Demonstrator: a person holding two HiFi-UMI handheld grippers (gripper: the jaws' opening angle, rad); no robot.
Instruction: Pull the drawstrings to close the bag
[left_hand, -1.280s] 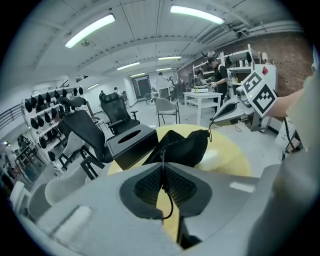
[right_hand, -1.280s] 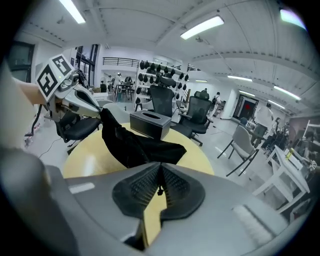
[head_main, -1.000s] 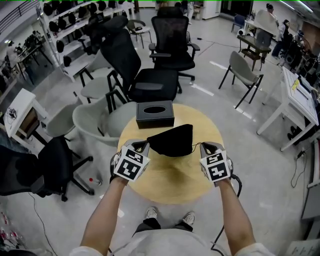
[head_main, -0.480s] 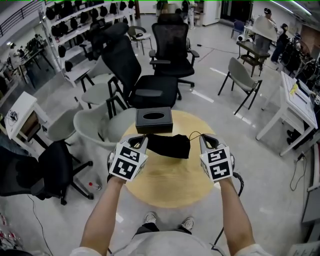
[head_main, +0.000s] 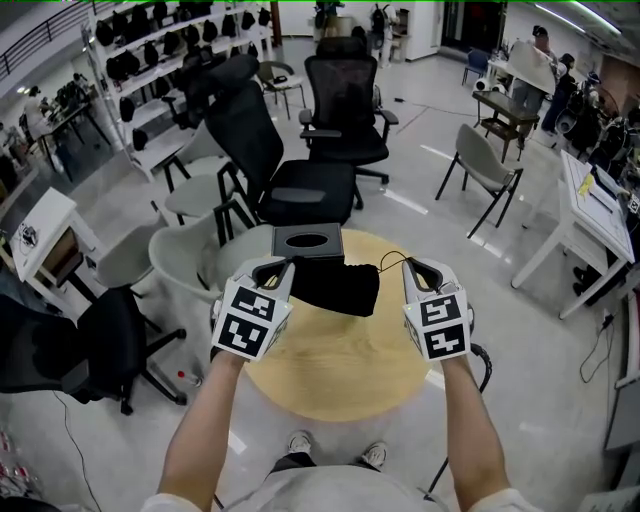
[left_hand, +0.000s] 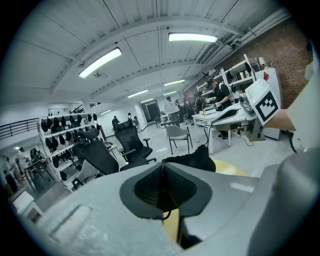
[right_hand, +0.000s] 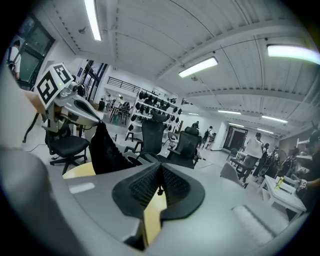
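Note:
A black drawstring bag (head_main: 335, 285) hangs bunched between my two grippers, above the round wooden table (head_main: 340, 365). My left gripper (head_main: 284, 268) is shut on the drawstring at the bag's left end. In the left gripper view the bag (left_hand: 192, 160) lies just beyond the shut pads (left_hand: 150, 187), and a thin cord (left_hand: 168, 215) shows below them. My right gripper (head_main: 412, 268) is shut on the other drawstring (head_main: 393, 259), which loops out from the bag's right end. In the right gripper view a cord (right_hand: 159, 190) is pinched between the pads, with the bag (right_hand: 107, 150) to the left.
A black tissue box (head_main: 308, 240) stands at the table's far edge, just behind the bag. Black office chairs (head_main: 300, 170) and grey chairs (head_main: 185, 255) crowd the far side. White desks (head_main: 590, 215) stand at the right.
Both grippers have risen and lifted the bag off the table. The bag now looks narrower and more bunched than a second ago.

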